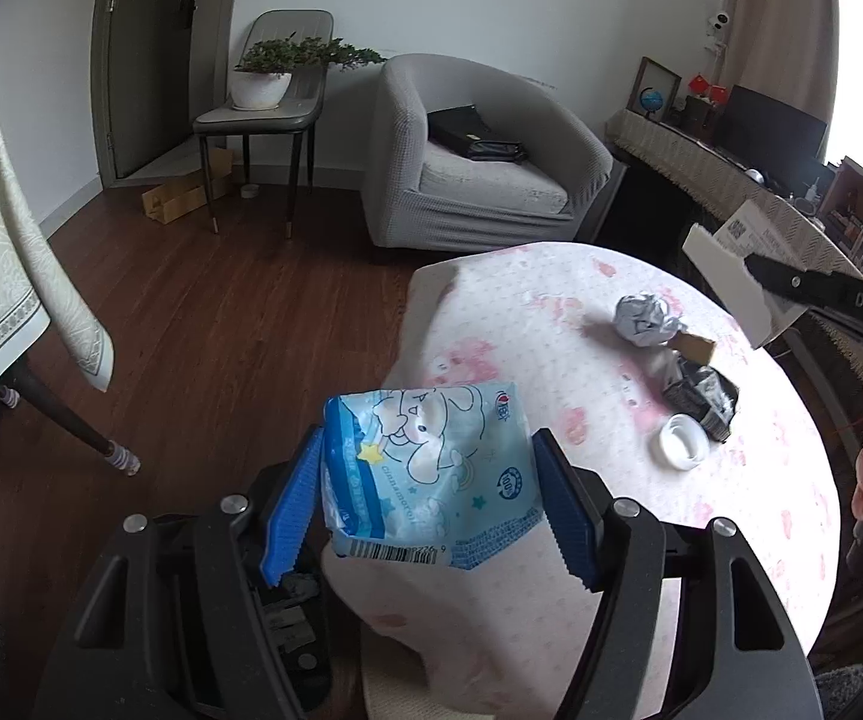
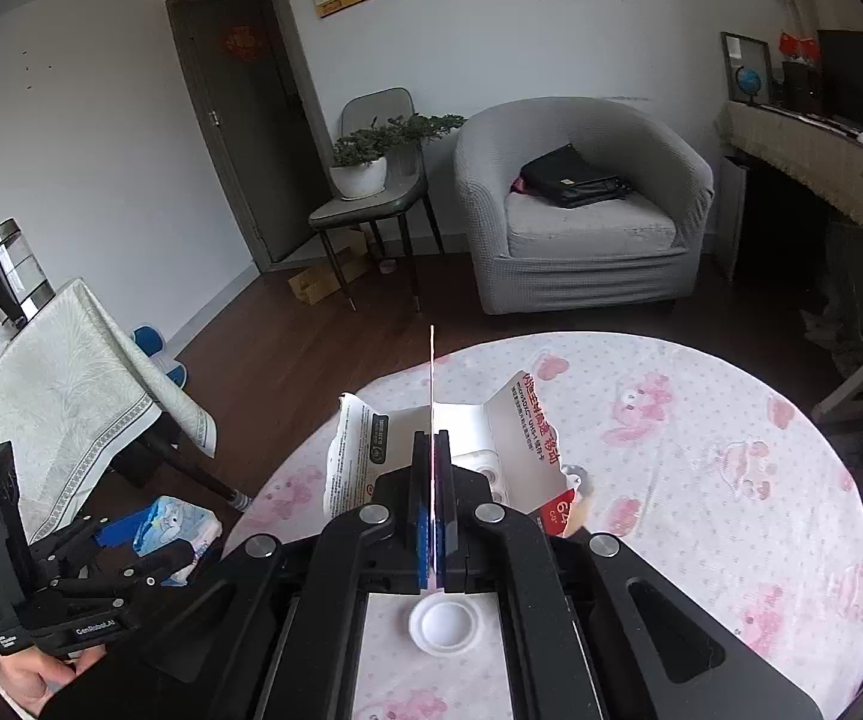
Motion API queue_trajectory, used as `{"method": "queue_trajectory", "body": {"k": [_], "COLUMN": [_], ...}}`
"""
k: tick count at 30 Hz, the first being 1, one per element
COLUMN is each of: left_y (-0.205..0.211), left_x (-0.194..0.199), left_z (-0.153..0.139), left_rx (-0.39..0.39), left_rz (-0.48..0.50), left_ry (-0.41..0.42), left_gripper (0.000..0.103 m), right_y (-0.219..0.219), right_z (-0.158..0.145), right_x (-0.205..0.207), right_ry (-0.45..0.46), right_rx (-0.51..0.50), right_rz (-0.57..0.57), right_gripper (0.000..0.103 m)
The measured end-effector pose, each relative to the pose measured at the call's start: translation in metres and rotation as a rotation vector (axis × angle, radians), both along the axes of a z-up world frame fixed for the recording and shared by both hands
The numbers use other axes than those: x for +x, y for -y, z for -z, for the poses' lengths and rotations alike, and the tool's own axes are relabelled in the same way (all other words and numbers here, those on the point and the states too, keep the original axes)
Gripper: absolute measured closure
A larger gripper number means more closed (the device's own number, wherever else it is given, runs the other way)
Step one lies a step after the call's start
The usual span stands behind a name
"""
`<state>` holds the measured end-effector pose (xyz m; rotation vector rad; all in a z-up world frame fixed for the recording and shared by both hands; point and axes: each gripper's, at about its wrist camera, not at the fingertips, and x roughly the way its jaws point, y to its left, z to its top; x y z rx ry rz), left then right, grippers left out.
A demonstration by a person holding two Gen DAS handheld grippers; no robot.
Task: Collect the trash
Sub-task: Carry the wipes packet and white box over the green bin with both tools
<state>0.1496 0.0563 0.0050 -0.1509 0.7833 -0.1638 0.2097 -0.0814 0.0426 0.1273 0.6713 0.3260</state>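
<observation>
A light blue tissue pack (image 1: pixel 431 468) with a cartoon print sits between the blue pads of my left gripper (image 1: pixel 431 492), which is shut on it at the left edge of the round pink-clothed table (image 1: pixel 761 528). My right gripper (image 2: pixel 431 441) is shut on a torn white carton (image 2: pixel 524 420) with red print, one flap seen edge-on, held above the table. From the left wrist view the right gripper (image 1: pixel 758 270) and carton (image 1: pixel 725 282) hang at the far right. The right wrist view shows the left gripper (image 2: pixel 149 540) and pack (image 2: pixel 182 519) low on the left.
On the table lie a crumpled grey paper ball (image 1: pixel 647 318), a black wrapper (image 1: pixel 701 402), a small brown scrap (image 1: pixel 695 348) and a white lid (image 1: pixel 680 441). A grey armchair (image 1: pixel 479 162), a chair with a plant (image 1: pixel 263 96) and a cloth-covered side table (image 1: pixel 5 276) stand around.
</observation>
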Motion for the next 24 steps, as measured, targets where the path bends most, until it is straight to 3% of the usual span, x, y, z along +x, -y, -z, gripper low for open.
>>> {"method": "queue_trajectory", "body": {"k": [14,24], "left_y": [-0.076,-0.109], "left_x": [-0.007,-0.008], "left_z": [0.053,0.087], "left_rx": [0.033,0.04], "left_rz": [-0.101,-0.131], "left_ry": [-0.103,-0.186], "left_gripper": [0.033,0.033], "right_y": [-0.084,-0.143], "right_z": [0.004,0.011], "right_x": [0.005,0.008], "right_ry": [-0.022,-0.051], "right_rx": [-0.032,-0.04], "right_rz": [-0.162,-0.267], "right_gripper": [0.102,0.102]}}
